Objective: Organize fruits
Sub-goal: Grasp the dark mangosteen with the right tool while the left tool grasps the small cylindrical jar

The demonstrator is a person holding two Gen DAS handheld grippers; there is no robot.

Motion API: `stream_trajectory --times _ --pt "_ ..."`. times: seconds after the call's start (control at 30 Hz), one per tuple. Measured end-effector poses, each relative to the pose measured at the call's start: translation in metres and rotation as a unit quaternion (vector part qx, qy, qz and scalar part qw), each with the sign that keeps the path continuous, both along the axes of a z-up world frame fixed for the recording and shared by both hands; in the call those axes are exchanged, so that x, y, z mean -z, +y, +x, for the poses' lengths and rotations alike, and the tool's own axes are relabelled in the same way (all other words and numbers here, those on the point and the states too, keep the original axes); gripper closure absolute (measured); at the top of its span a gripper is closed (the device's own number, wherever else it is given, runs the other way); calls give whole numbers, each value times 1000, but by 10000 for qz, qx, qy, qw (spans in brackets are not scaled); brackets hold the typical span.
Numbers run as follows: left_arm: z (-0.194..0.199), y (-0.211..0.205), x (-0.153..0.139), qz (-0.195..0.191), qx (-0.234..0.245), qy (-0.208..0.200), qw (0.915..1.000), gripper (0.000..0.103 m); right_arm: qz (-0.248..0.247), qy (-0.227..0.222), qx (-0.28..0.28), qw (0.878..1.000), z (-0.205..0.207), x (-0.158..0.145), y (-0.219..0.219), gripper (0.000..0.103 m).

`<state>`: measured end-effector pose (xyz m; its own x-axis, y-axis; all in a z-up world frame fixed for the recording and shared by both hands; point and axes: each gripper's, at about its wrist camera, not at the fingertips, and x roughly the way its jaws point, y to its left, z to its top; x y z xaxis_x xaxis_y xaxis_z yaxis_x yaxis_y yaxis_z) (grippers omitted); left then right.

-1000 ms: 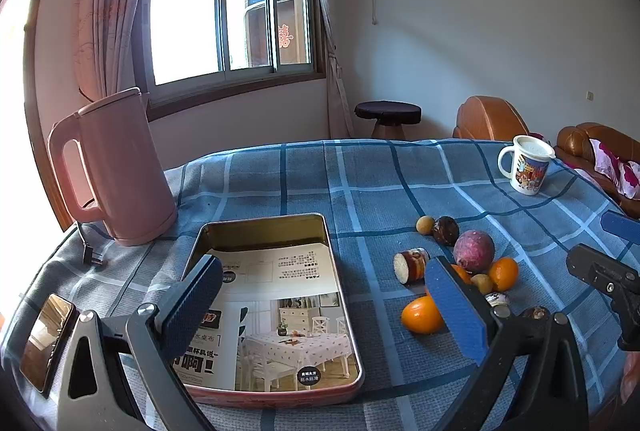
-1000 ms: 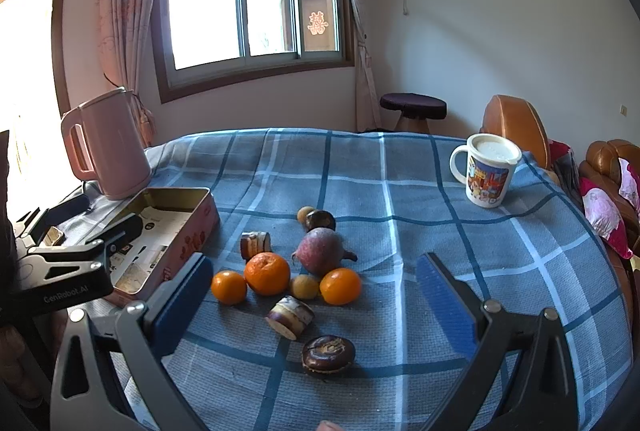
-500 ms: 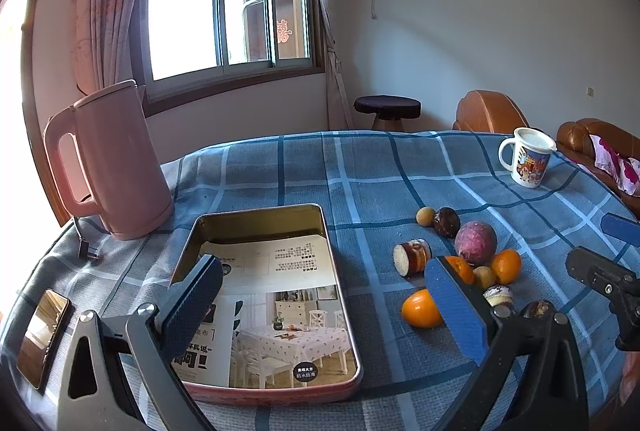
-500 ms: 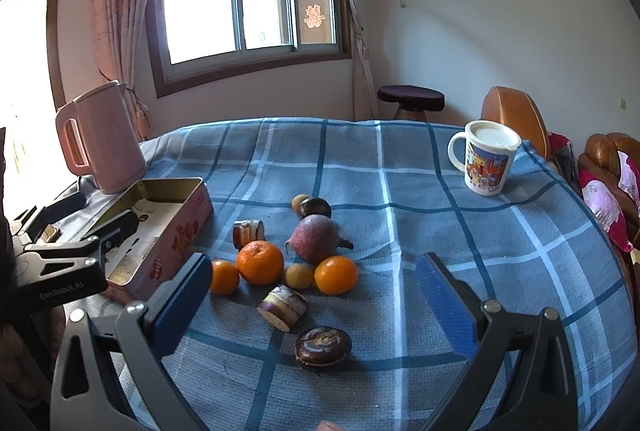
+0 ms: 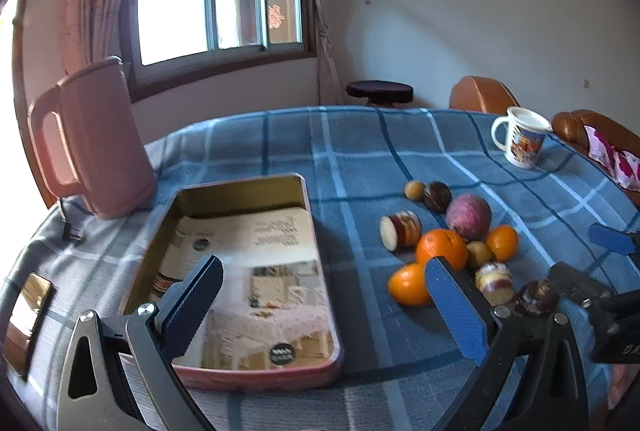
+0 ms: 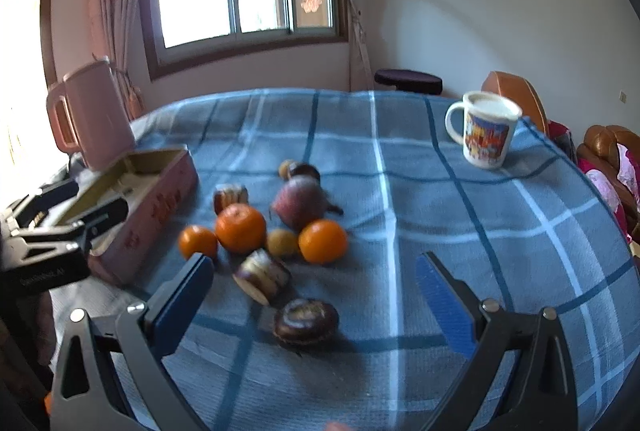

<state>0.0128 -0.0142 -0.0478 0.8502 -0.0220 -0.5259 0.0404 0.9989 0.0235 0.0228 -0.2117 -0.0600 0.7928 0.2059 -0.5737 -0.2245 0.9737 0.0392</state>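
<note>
A blue plaid tablecloth (image 6: 440,191) covers the whole table. The landmark here is the open metal tin (image 5: 248,263), lined with a printed sheet and bare of fruit. Behind the tin on the window side stands a pink kettle (image 5: 96,143), and well beyond it at the far right edge of the cloth sits a printed mug (image 6: 486,135).

The left gripper (image 5: 324,307) hangs over the tin's near right corner, fingers wide apart with nothing between them. The right gripper (image 6: 316,295) is well to the right of the tin; its jaws are closing slightly yet remain wide, touching nothing, with a dark brown fruit (image 6: 306,321) lying on the cloth between them.

The fruits lie in a loose cluster just right of the tin: a purple-red round fruit (image 6: 300,205) farthest back, a large orange (image 6: 240,229), two smaller oranges (image 6: 323,241) and (image 6: 198,241), two cut purple-skinned pieces (image 6: 262,275) and (image 6: 230,197), and a small yellow fruit (image 6: 282,243).
</note>
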Motion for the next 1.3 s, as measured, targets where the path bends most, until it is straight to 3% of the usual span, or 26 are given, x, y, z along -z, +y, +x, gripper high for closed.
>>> stream_trajectory --times 0.1,0.3,0.43,0.63,0.97,1.13,1.3 --pt "0 -10 6 -34 204 90 9997 1 -50 222 -94 9997 4 13 0 19" --pt "-3 -30 11 -30 544 156 9984 1 -231 587 -237 9977 10 33 5 28" --pt "-2 -39 13 -48 703 246 9972 1 -125 968 -343 9946 16 46 1 54" --pt "-2 -57 13 -42 1039 371 9939 1 -58 970 -388 9945 13 46 -4 57" --pt "6 -105 16 301 1454 441 9879 4 58 710 259 9971 14 38 -48 57" --pt "20 -121 31 507 1548 840 9831 31 142 582 322 9977 13 37 -56 57" --pt "30 -123 40 508 1497 1216 9799 33 239 522 295 9979 11 36 -59 57"
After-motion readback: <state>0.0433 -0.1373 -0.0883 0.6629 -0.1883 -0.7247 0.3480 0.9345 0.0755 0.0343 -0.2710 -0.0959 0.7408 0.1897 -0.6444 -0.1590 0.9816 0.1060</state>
